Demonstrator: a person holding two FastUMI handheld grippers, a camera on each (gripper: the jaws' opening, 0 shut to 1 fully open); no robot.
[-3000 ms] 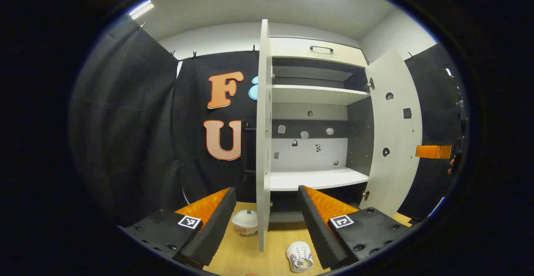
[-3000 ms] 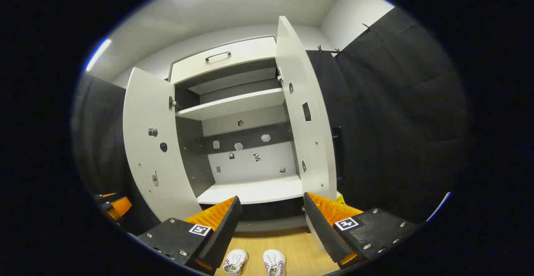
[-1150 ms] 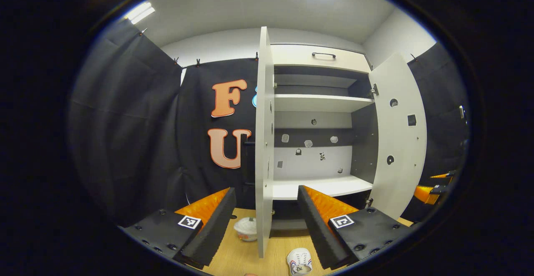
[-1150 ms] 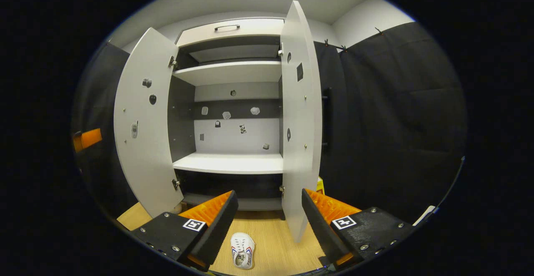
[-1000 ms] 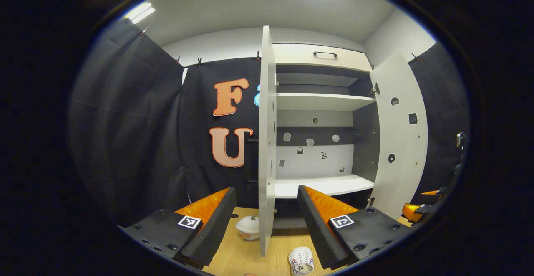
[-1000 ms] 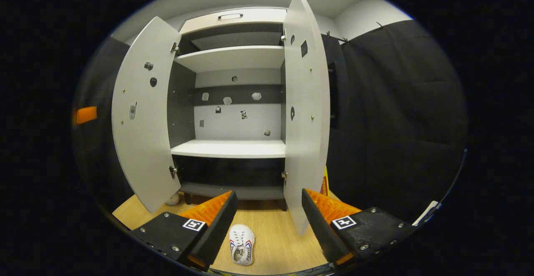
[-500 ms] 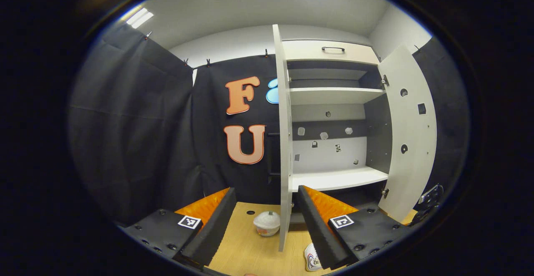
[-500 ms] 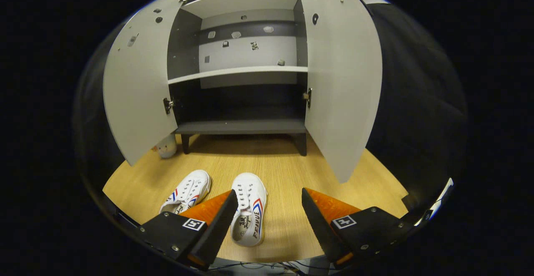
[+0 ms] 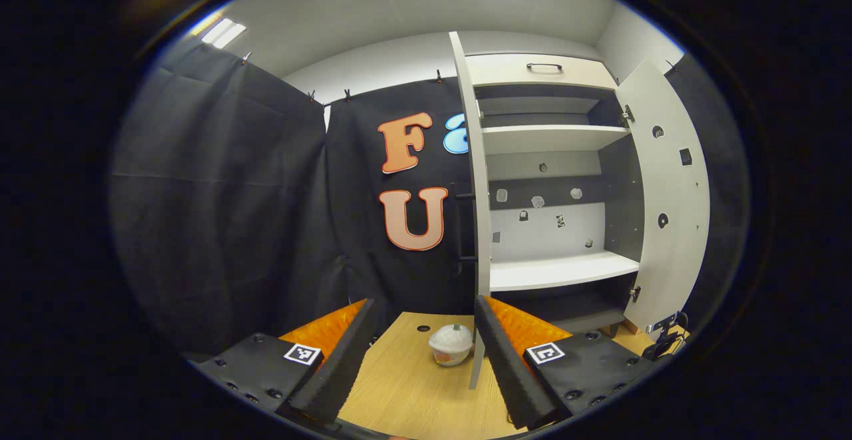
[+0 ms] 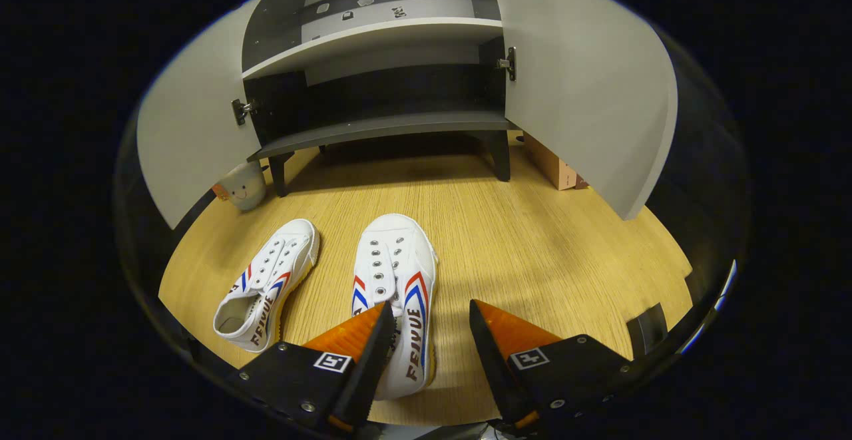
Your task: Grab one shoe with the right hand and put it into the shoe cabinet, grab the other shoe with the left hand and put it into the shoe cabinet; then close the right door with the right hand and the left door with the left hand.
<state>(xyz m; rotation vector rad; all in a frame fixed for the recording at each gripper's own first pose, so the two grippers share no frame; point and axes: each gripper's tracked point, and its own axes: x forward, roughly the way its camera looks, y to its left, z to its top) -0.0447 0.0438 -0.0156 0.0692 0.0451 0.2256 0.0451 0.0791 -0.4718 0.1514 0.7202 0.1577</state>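
Shoe [image 10: 395, 293] nearer, right gripper [image 10: 426, 323] lowered over it (fingers parted)

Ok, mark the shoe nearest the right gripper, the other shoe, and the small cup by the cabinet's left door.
nearer shoe [image 10: 393, 267]: right gripper view, on its laced upper.
other shoe [image 10: 269, 280]: right gripper view, on its laced upper.
small cup [image 10: 244, 187]: right gripper view, on its side wall.
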